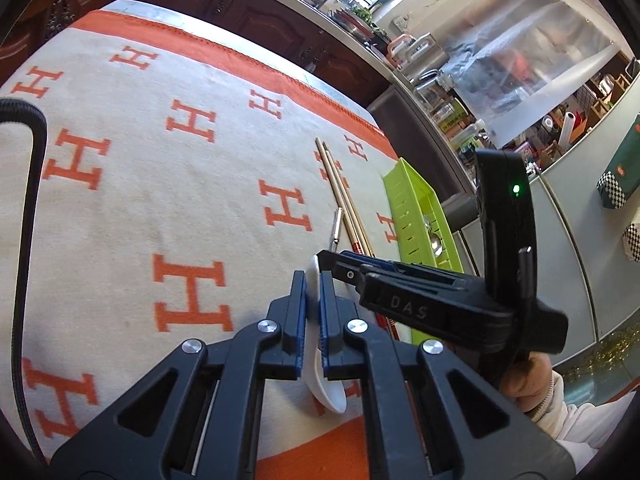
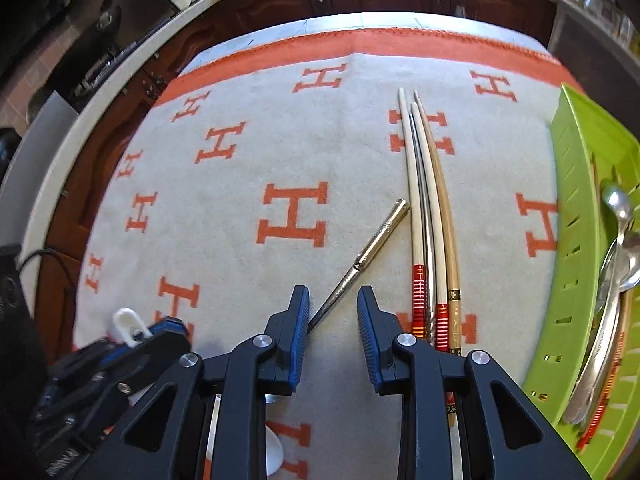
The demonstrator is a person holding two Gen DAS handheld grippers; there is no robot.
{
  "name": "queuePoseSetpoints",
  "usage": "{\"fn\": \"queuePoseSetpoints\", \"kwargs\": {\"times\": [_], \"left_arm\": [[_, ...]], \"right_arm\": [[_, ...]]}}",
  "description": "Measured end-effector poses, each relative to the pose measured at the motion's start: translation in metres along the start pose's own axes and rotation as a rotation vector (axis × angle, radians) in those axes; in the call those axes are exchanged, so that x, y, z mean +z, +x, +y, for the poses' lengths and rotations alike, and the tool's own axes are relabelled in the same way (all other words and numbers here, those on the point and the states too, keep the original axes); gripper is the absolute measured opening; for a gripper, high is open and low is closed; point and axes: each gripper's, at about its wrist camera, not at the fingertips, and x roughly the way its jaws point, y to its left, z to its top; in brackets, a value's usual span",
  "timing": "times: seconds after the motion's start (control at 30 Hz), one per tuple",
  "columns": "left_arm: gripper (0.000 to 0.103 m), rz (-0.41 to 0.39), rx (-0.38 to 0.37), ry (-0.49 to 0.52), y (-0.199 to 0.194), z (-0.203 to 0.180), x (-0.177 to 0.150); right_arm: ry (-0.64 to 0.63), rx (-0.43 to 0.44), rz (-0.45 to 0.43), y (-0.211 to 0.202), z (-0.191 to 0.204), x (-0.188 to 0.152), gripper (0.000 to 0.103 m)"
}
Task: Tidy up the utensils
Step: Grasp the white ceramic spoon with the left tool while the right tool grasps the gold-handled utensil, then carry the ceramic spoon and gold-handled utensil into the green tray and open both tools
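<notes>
Orange-lettered blanket [image 1: 120,200] under us: our left gripper [image 1: 313,304] pinches a white ceramic spoon's [image 1: 326,390] slippery, brittle handle; right gripper [image 2: 333,316] hovers parted, empty, over a metal-handled utensil [image 2: 362,258].

Black claw [image 1: 309,284], blue pads [image 1: 325,312]
</notes>
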Motion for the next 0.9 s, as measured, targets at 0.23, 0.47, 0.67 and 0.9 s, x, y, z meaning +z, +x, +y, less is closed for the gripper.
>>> {"fn": "queuePoseSetpoints", "kwargs": {"times": [0.23,0.47,0.67,0.9], "left_arm": [[0.003,-0.027,-0.006,-0.007,-0.014,0.007,0.001],[0.003,-0.039,-0.031,0.024,-0.026,-0.004,-0.001],[0.003,-0.015,-0.076,0.078,-0.03,-0.034,-0.001],[0.003,0.016,-0.119,0.187,-0.025,-0.091,0.006]], "right_arm": [[0.013,-0.016,-0.029,0.001,-0.003,-0.004,0.004],[0.107,0.135,-0.049,-0.019,-0.03,-0.017,0.004],[0.139,0.197,-0.118,-0.057,-0.047,-0.03,0.004],[0.195,0.219,-0.245,-0.117,-0.089,-0.047,0.004]]}}
